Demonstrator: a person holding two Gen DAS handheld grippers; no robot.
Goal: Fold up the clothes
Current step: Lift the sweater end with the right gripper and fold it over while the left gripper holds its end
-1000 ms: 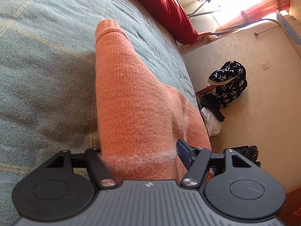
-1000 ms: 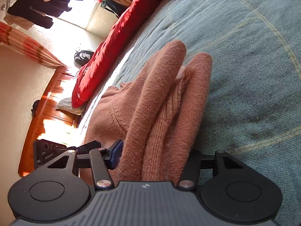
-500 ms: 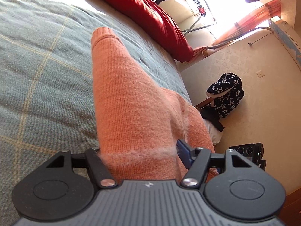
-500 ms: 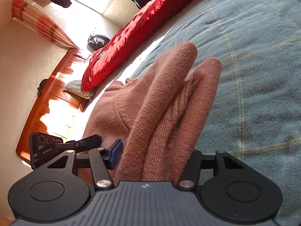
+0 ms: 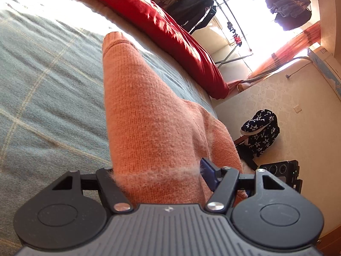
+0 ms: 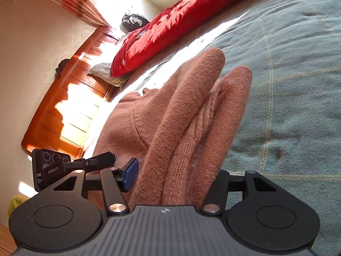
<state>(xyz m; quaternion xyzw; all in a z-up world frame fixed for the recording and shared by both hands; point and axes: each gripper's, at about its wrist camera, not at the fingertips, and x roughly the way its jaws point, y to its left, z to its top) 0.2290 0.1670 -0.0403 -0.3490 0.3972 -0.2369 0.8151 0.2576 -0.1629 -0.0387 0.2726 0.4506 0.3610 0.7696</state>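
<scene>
Left wrist view: our left gripper [image 5: 157, 177] clamps the orange sweater [image 5: 149, 117] mid-frame above the bed [image 5: 42, 85]; our right gripper [image 6: 177, 177] clamps its bunched folds too.

Home bedroom. Bed [image 5: 42, 89] with blue-grey checked cover fills the view, red quilt [image 5: 170, 32] along its far edge at 12 o'clock, wooden headboard [image 6: 70, 98] at 9 o'clock in the right wrist view. Clothes on a drying rack [image 5: 213, 4] by the sunlit window, orange curtain [image 5: 294, 47], star-print backpack [image 5: 260, 134] on the floor at 3 o'clock, wall air conditioner [image 5: 326, 68].
</scene>
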